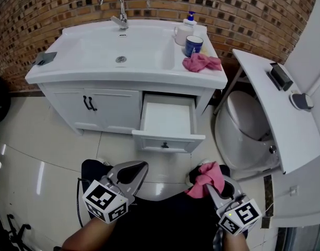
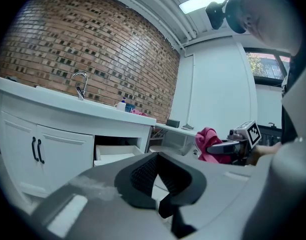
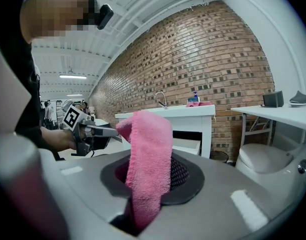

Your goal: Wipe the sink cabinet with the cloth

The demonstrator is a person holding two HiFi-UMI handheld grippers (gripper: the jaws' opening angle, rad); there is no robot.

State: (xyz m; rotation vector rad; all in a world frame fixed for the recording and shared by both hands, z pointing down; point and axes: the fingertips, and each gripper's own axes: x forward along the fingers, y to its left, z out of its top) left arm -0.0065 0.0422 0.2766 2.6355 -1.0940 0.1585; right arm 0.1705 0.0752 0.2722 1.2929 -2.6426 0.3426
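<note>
The white sink cabinet point(image 1: 97, 109) stands against the brick wall, with its right drawer point(image 1: 168, 127) pulled out. My right gripper point(image 1: 209, 179) is low in the head view, well in front of the cabinet, shut on a pink cloth point(image 1: 206, 175) that stands up between its jaws point(image 3: 145, 159). My left gripper point(image 1: 133, 172) is beside it at the left, shut with nothing in it. A second pink cloth point(image 1: 201, 63) lies on the countertop at the right. From the left gripper view the cabinet point(image 2: 23, 144) is at the left and the held cloth point(image 2: 209, 145) at the right.
A faucet point(image 1: 117, 8), a white mug point(image 1: 182, 34), a blue cup point(image 1: 193, 45) and a soap bottle point(image 1: 190, 19) are on the countertop. A toilet point(image 1: 243, 124) and a slanted white shelf point(image 1: 277, 109) stand right of the cabinet. The floor is glossy tile.
</note>
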